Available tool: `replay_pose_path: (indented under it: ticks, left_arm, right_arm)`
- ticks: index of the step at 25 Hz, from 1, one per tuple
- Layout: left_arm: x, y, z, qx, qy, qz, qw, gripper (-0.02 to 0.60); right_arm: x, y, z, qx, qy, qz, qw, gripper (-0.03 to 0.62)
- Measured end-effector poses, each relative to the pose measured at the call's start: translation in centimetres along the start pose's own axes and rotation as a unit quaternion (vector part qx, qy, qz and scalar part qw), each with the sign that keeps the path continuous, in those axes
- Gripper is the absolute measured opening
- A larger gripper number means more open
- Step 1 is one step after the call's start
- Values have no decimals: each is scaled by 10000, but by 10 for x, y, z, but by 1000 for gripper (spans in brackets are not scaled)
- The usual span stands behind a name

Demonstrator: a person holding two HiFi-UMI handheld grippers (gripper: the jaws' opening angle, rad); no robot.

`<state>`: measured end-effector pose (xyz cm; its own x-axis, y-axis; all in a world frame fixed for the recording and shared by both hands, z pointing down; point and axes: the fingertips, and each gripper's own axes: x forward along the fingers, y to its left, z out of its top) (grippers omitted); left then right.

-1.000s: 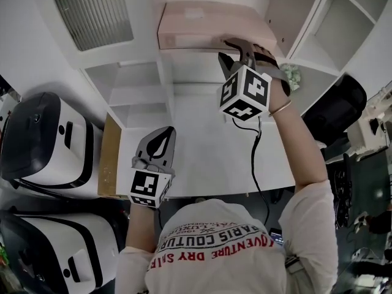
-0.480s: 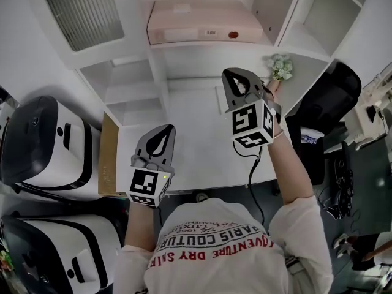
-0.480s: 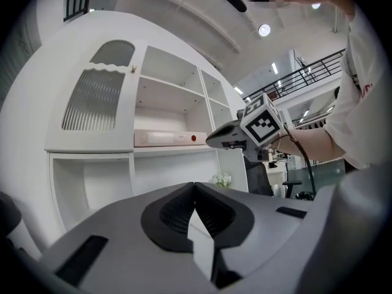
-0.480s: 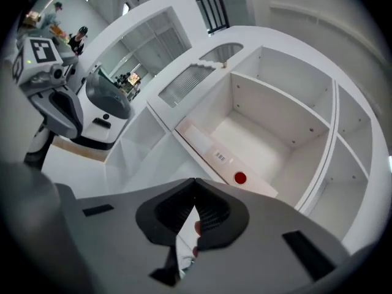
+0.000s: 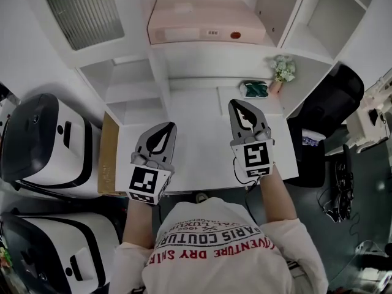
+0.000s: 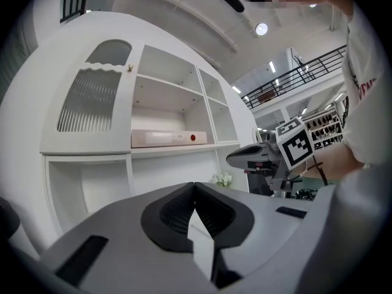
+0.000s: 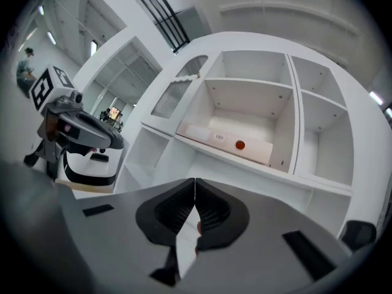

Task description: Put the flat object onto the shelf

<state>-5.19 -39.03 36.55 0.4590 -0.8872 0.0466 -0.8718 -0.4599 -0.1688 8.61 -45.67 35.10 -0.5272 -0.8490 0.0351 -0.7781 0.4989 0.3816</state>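
The flat pink box (image 5: pixel 205 20) lies on the white shelf (image 5: pixel 214 46), free of both grippers. It also shows in the left gripper view (image 6: pixel 162 138) and in the right gripper view (image 7: pixel 223 141). My right gripper (image 5: pixel 236 103) hovers over the white table, well below the shelf; its jaws (image 7: pixel 195 181) are shut with nothing between them. My left gripper (image 5: pixel 168 127) hangs beside it on the left, jaws (image 6: pixel 195 185) shut and empty too. Each gripper appears in the other's view: the right gripper (image 6: pixel 237 158) and the left gripper (image 7: pixel 115 143).
A small flower pot (image 5: pixel 282 70) and a green object (image 5: pixel 256 89) sit at the table's back right. Two white machines (image 5: pixel 43 143) stand at the left beside a brown board (image 5: pixel 110 158). A black chair (image 5: pixel 327 106) is at the right. A ribbed cabinet door (image 5: pixel 89 14) is upper left.
My right gripper has let go of the pink box on the shelf, drawn back down to table height and shut. The box stays on the shelf. The left gripper has barely moved.
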Motion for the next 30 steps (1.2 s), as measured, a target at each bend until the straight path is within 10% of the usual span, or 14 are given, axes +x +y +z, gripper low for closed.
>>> replay_pose_path:
  ticks: [5, 30]
  left_arm:
    - [8, 1, -1, 22, 9, -27, 10000, 14]
    - [21, 14, 0, -123, -25, 320, 9994, 14]
  right_arm:
    - [-12, -3, -32, 727, 109, -28, 9973, 28]
    - [-15, -5, -28, 1060, -36, 191, 9942, 26]
